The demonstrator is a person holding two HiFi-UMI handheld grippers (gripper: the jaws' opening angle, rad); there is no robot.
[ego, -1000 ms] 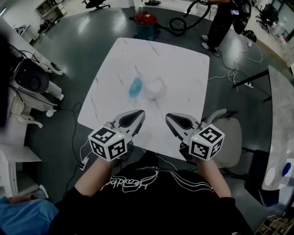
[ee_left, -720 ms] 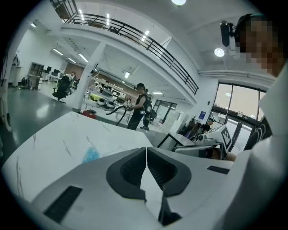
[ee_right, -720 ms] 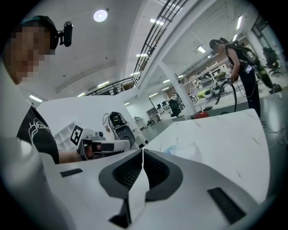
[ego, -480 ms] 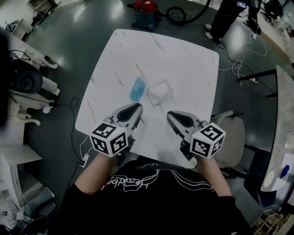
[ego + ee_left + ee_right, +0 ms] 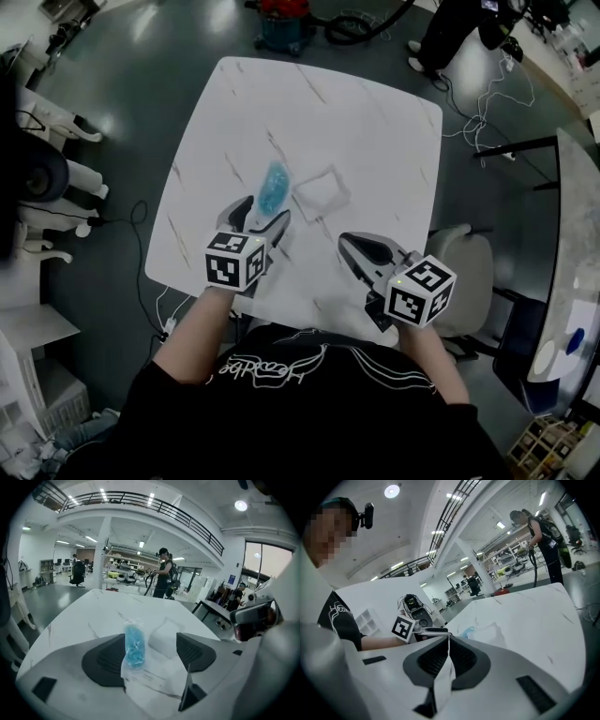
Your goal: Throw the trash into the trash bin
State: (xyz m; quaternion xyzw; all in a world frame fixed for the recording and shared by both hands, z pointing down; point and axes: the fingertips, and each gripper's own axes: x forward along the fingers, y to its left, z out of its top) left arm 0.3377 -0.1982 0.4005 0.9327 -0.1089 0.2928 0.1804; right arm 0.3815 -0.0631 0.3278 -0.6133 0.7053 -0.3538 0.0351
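On the table (image 5: 375, 141) the blue packet (image 5: 274, 186) and clear wrapper (image 5: 321, 192) lie unpicked, my left gripper (image 5: 262, 211) jaws just opened with the packet right ahead, untouched, right gripper (image 5: 349, 242) closed empty, no bin visible.

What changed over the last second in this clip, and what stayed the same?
The left gripper moved forward over the table to the blue packet. Its jaws have just been opening, and the packet's near end sits between them, not gripped. The right gripper stayed shut and empty. The packet and clear wrapper lie where they were.
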